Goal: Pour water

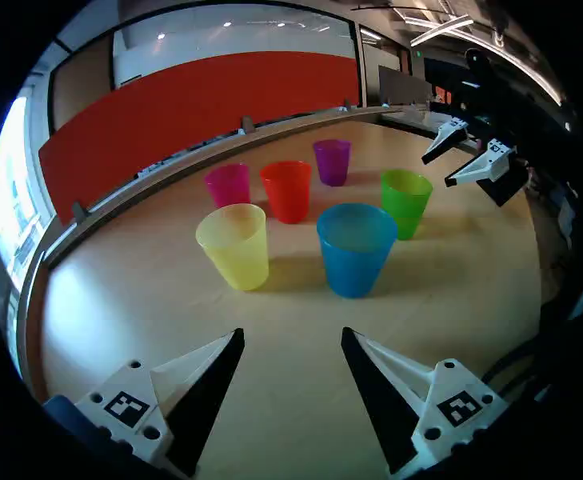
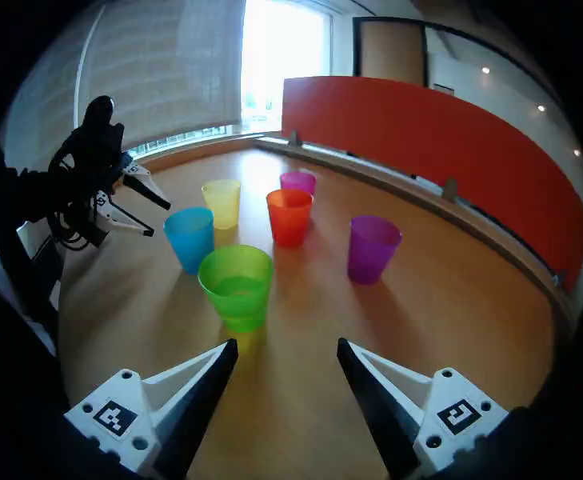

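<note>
Several plastic cups stand upright on a wooden table. In the left gripper view, the yellow cup (image 1: 235, 244) and blue cup (image 1: 356, 246) are nearest, with pink (image 1: 228, 184), orange (image 1: 286, 190), purple (image 1: 332, 161) and green (image 1: 405, 201) cups behind. My left gripper (image 1: 291, 340) is open and empty, short of the yellow and blue cups. In the right gripper view, the green cup (image 2: 237, 286) holds water and stands just ahead of my open, empty right gripper (image 2: 285, 348). Farther off are the blue (image 2: 189, 238), yellow (image 2: 222, 202), orange (image 2: 289, 216), pink (image 2: 297, 182) and purple (image 2: 371, 247) cups.
A red partition panel (image 1: 203, 104) runs along the table's far edge (image 1: 211, 156). The right gripper (image 1: 471, 156) hangs open beyond the green cup at the right. The left gripper (image 2: 131, 200) and the dark-sleeved arm holding it are at the left, near a bright window (image 2: 283, 56).
</note>
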The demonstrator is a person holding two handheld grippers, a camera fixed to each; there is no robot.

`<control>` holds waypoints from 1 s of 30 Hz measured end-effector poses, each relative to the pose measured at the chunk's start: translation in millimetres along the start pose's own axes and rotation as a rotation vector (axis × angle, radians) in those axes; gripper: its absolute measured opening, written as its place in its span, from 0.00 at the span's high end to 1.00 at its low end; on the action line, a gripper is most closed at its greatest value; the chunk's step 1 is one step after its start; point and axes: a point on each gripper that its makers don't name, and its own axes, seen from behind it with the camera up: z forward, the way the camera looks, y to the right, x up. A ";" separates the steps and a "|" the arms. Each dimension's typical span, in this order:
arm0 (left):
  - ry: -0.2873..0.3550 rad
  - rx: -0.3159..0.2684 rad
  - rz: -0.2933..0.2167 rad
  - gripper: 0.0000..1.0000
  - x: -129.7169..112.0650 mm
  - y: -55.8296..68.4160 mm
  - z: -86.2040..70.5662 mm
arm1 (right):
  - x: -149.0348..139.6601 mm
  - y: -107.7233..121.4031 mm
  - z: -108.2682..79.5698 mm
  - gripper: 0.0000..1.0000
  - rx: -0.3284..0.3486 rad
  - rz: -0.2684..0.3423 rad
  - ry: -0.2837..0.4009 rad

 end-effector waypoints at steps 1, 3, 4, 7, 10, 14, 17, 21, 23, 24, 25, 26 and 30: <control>0.006 0.009 -0.009 0.10 0.3 -2.5 -2.0 | 0.3 0.9 -2.0 0.03 -0.009 0.007 0.004; 0.019 0.028 -0.027 0.10 0.9 -8.1 -6.6 | 0.9 3.1 -6.1 0.03 -0.029 0.021 0.012; 0.025 0.039 -0.035 0.10 1.2 -11.0 -9.2 | 1.3 4.7 -8.1 0.04 -0.040 0.027 0.017; 0.047 0.077 -0.056 0.10 2.7 -21.2 -17.7 | 2.8 9.6 -14.7 0.03 -0.076 0.043 0.031; 0.069 0.118 -0.075 0.10 4.1 -32.4 -26.3 | 5.7 15.2 -22.1 0.03 -0.117 0.056 0.048; 0.100 0.168 -0.109 0.10 5.3 -45.9 -37.8 | 10.2 22.1 -31.9 0.03 -0.172 0.067 0.071; 0.127 0.205 -0.135 0.10 5.8 -55.8 -48.1 | 15.5 26.2 -38.6 0.03 -0.211 0.076 0.094; 0.161 0.253 -0.166 0.10 5.6 -68.1 -61.2 | 22.8 31.8 -45.8 0.03 -0.261 0.094 0.130; 0.174 0.275 -0.179 0.10 5.5 -73.8 -66.0 | 24.2 35.0 -47.8 0.03 -0.283 0.107 0.141; 0.181 0.285 -0.186 0.10 5.4 -76.5 -68.4 | 24.8 36.8 -48.7 0.03 -0.294 0.115 0.147; 0.188 0.291 -0.192 0.10 5.3 -78.3 -70.2 | 25.1 38.3 -49.4 0.03 -0.303 0.124 0.152; 0.194 0.298 -0.198 0.10 5.1 -80.1 -72.0 | 25.4 39.9 -50.0 0.03 -0.311 0.132 0.157; 0.221 0.323 -0.226 0.10 4.9 -86.8 -78.2 | 30.3 46.5 -53.6 0.03 -0.344 0.158 0.185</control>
